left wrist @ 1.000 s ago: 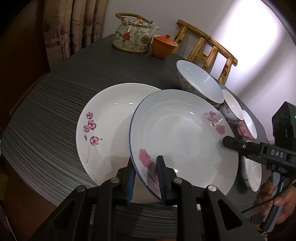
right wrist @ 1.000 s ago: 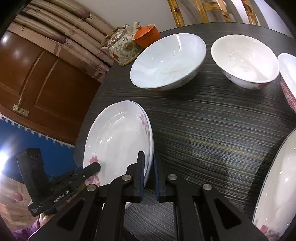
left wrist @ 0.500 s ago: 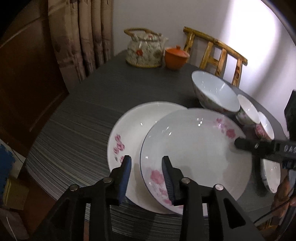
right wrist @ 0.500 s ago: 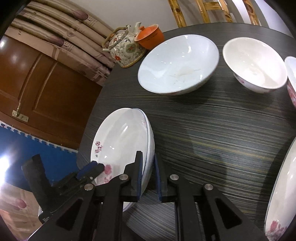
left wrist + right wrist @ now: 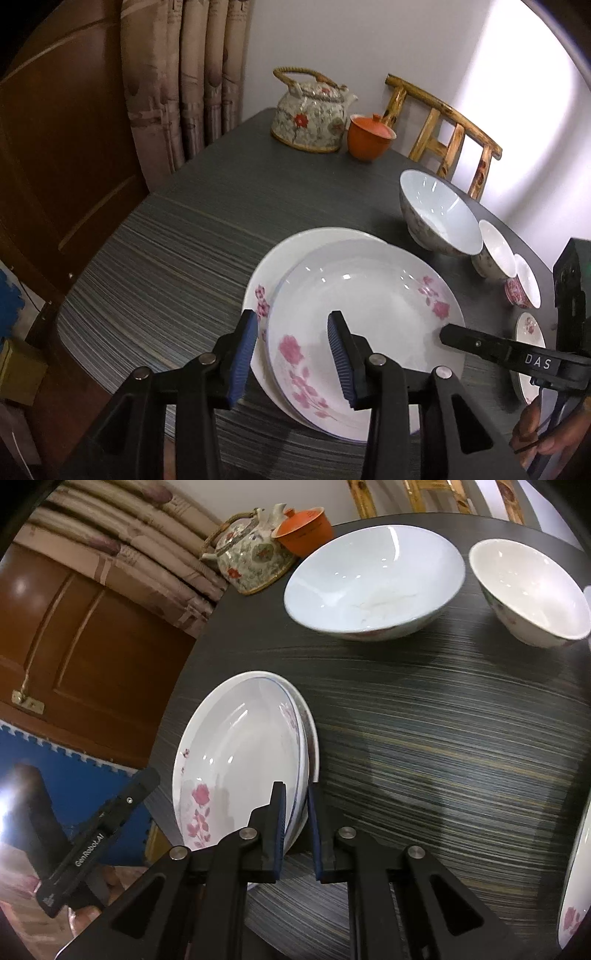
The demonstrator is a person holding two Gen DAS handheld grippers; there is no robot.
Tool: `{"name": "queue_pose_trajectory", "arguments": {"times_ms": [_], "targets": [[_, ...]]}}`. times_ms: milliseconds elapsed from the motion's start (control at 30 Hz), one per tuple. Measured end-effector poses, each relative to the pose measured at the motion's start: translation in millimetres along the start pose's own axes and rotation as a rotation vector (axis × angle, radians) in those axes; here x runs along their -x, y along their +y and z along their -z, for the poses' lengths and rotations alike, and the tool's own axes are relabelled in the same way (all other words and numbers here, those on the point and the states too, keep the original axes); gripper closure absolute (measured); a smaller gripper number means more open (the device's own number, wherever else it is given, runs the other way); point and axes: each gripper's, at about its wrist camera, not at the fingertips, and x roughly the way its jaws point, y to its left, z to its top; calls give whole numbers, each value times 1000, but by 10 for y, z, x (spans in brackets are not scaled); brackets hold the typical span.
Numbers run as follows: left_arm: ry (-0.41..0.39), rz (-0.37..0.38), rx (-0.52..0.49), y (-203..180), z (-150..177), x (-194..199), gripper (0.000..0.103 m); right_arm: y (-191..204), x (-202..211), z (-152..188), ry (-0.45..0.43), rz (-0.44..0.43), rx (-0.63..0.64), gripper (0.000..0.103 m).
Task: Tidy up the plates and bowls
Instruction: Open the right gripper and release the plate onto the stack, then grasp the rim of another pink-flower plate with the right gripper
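Two white plates with pink flowers lie stacked on the dark table [image 5: 177,258]. The blue-rimmed top plate [image 5: 362,302] sits a little right of centre on the lower plate [image 5: 280,266]. My left gripper [image 5: 291,319] hovers over the stack's near rim. Its jaws are opening and touch nothing. My right gripper [image 5: 295,790] is shut on the top plate's rim [image 5: 301,775]. It also shows at the right of the left wrist view, as the right gripper [image 5: 447,334]. Behind the stack stand a large bowl [image 5: 439,218], a medium bowl [image 5: 496,254] and a small red-patterned bowl [image 5: 524,288].
A small flowered plate [image 5: 530,332] lies at the table's right edge. A floral teapot [image 5: 310,118] and an orange lidded cup [image 5: 369,136] stand at the far side, with a bamboo chair [image 5: 443,133] behind. A wooden door [image 5: 74,166] and curtain [image 5: 184,74] are to the left.
The left gripper has let go of the top plate's rim, opened and drawn back upward. The top plate has slid left, further onto the lower plate, with the right gripper still on its rim.
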Motion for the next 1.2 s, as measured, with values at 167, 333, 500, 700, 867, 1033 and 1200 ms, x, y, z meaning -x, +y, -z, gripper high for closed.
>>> {"name": "queue_pose_trajectory", "arguments": {"times_ms": [167,333,500,700,867,1033,1200], "targets": [[0,6,-24,-74,28,5,63,101,-46,11,-10,42,47,88],[5,8,-20,-75,33,-8,62,65,-52,14,-19,35,29,83],[8,15,-19,-67,33,-26,61,24,26,53,-51,-1,-1,78],[-13,39,-79,-212,85,27,61,-59,256,252,-96,-30,-14,78],[-35,69,-156,-409,159,100,61,-302,686,532,-179,-36,-40,77],[1,140,-208,-690,272,109,61,-693,1226,877,-273,55,-90,77],[57,265,-286,-1142,399,130,61,-1231,1743,1149,-366,197,-180,77]]}}
